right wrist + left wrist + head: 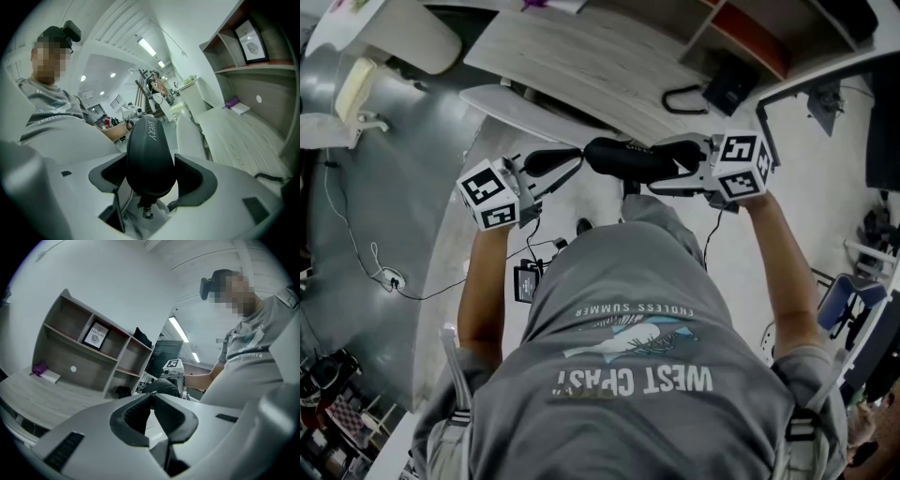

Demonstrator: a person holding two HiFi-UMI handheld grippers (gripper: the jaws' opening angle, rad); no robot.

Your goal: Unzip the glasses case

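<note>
Closest in, a grey T-shirt [647, 375] and two forearms [483, 281] reach out, each ending in a claw with a marker cube [492, 195]. The right claw [152, 176] is clamped across one end of the glasses case [150, 154] — both pads press on its black shell, which stands up between them. The left claw [152, 394] has its jaws drawn almost together, the tips pinching at the case's opposite end. The small piece caught between them is too small to make out. The case hangs in the air between the two claws, lying roughly level, on the near side of the counter [581, 56]. Farther off, an open shelf unit [84, 357] rises at the back of that wood-grain counter — a framed print [96, 335] sits in one compartment.
</note>
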